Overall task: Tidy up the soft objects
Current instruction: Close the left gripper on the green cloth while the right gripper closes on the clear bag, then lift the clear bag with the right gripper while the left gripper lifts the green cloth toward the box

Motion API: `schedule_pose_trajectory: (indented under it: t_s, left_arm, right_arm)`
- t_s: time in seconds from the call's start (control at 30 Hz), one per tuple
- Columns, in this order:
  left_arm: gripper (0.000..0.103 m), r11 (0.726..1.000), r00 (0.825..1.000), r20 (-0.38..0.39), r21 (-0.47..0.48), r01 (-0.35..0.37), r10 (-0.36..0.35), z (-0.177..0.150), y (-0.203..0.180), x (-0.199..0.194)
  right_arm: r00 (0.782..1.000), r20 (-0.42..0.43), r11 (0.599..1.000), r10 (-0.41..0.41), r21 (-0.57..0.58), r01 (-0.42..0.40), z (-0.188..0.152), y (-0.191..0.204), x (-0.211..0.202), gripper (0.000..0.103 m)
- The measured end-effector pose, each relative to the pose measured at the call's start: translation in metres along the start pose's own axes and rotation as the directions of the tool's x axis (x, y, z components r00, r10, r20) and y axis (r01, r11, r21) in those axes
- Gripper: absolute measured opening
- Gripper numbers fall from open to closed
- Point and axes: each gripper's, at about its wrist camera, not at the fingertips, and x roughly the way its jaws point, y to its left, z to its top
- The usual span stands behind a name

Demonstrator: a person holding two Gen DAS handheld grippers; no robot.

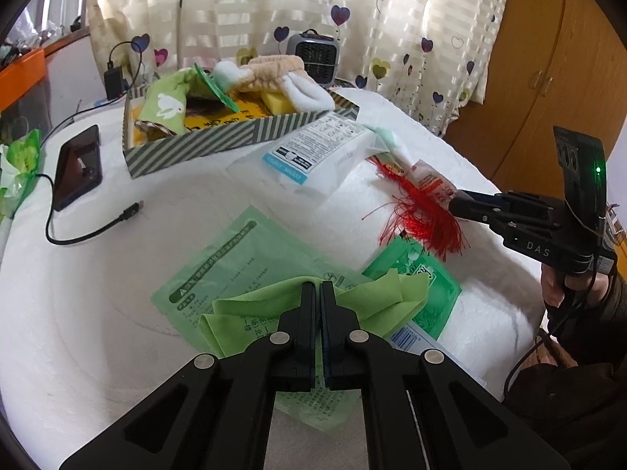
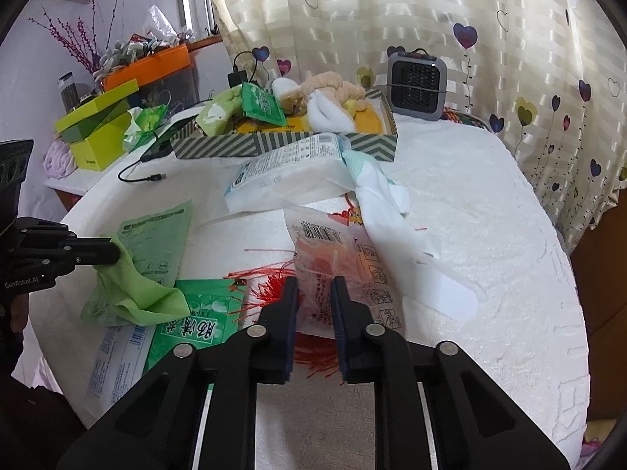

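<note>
White terry cloth (image 2: 490,235) covered the work surface, and the items on it were counted as follows. One light green cloth (image 1: 250,313) lay at the near left, on one pale green printed bag (image 1: 219,258). One darker green sachet (image 2: 196,321) sat just beside it, overlapping one blue-printed packet (image 2: 117,356). One red tassel (image 1: 427,219) spread its threads across the middle, partly under one clear plastic packet (image 2: 333,270) with red contents. One white wipes pack (image 2: 282,180) lay further back, touching one white and mint cloth (image 2: 384,203). One striped tray (image 2: 282,143) at the rear held several soft pieces, among them one green rabbit-print cloth (image 1: 164,107) and one beige plush item (image 2: 329,86); the full count inside could not be determined. One phone (image 1: 78,164) with one loose cable (image 1: 98,227) lay at the left edge, and one small grey heater (image 2: 417,86) stood behind the tray.

Left gripper (image 1: 318,286) pointed steeply downward, its fingers pressed together on a fold of the light green cloth, which bunched up on both sides of them. Right gripper (image 2: 315,286) was likewise angled down, its fingers pinching the clear plastic packet at the near edge, with tassel threads beneath. One hand (image 1: 568,286) was visible gripping the right gripper's handle.
</note>
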Motion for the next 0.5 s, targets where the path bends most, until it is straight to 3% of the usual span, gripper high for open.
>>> schedule_pose_trajectory:
  t_s: [0.5]
  left_arm:
    - [0.003, 0.999, 0.999, 0.051, -0.034, 0.006, -0.005, 0.007, 0.006, -0.009]
  right_arm:
    - [0.997, 0.061, 0.999, 0.041, 0.012, -0.042, 0.008, -0.002, -0.015, 0.011]
